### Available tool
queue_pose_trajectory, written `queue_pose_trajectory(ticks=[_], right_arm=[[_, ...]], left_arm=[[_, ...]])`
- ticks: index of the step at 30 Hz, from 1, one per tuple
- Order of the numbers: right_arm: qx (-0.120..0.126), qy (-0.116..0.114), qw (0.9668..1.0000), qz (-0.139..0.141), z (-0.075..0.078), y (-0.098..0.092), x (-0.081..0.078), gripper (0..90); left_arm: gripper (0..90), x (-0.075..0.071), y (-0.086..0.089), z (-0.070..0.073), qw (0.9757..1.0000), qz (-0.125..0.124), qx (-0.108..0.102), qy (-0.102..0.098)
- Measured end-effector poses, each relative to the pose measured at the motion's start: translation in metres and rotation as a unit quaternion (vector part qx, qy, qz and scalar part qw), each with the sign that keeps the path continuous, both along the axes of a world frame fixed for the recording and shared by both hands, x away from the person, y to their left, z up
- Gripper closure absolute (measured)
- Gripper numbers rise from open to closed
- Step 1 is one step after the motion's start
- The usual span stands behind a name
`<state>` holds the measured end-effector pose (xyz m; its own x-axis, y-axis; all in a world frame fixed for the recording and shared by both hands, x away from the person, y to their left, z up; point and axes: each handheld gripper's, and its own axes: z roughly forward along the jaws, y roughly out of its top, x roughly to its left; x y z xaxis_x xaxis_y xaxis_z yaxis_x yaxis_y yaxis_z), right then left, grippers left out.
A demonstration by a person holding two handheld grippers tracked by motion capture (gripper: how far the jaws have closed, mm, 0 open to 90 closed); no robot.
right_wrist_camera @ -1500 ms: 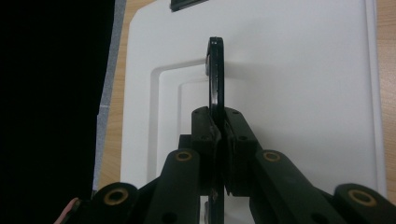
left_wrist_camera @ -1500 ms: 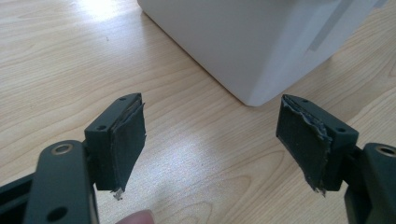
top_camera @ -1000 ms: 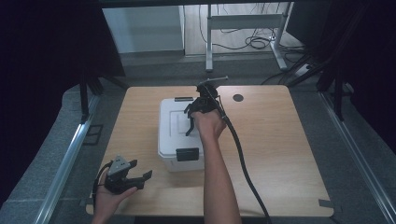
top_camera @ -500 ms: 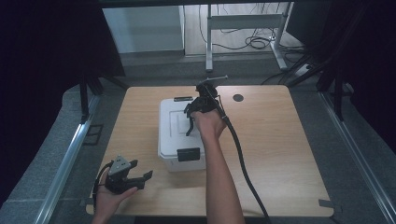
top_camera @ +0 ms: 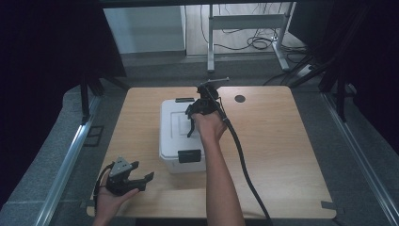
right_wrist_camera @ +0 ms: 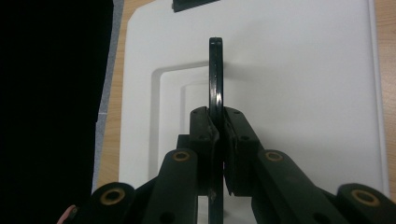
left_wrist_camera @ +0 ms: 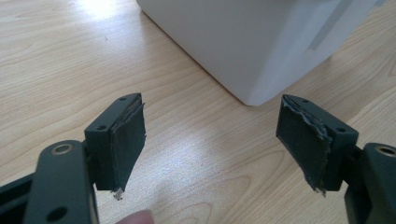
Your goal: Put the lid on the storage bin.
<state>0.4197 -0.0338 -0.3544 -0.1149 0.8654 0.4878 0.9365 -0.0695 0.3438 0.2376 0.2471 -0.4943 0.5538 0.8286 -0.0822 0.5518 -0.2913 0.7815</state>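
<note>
A white lidded box (top_camera: 175, 141) stands in the middle of the wooden table (top_camera: 282, 141). My right gripper (top_camera: 191, 126) reaches over its lid from the right, shut on the thin black carry handle (right_wrist_camera: 215, 70), which stands upright on edge above the lid's recessed panel. In the right gripper view the pads (right_wrist_camera: 203, 126) of my right gripper (right_wrist_camera: 215, 119) press on both sides of that handle. My left gripper (top_camera: 144, 173) rests low at the table's front left, open, apart from the box. In the left gripper view a corner of the box (left_wrist_camera: 243, 42) lies beyond the wide-apart jaws of my left gripper (left_wrist_camera: 210, 135), with nothing between them.
A black latch (top_camera: 189, 156) sits on the box's near wall and another (top_camera: 184, 100) at its far edge. A round cable hole (top_camera: 240, 99) is in the table's far right. The right gripper's cable (top_camera: 244, 165) trails across the table toward the front. A metal stand (top_camera: 244, 21) is beyond the table.
</note>
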Motion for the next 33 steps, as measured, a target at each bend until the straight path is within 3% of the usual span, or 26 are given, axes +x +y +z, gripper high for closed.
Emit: queue_pose_trajectory(ticks=[14, 24, 33], right_arm=[[-0.008, 0.003, 1.0000, 0.003, 0.004, 0.003, -0.002, 83.5], [-0.015, -0.002, 0.9999, -0.003, 0.020, 0.005, -0.004, 83.5], [-0.012, 0.006, 0.9999, -0.005, 0.006, 0.013, -0.003, 83.7]], left_arm=[[24.1, 0.000, 0.001, 0.001, 1.0000, 0.000, 0.000, 0.000], [24.1, 0.000, 0.000, 0.000, 1.0000, -0.001, 0.000, 0.000], [24.1, 0.001, 0.000, 0.000, 1.0000, -0.001, 0.002, 0.001]])
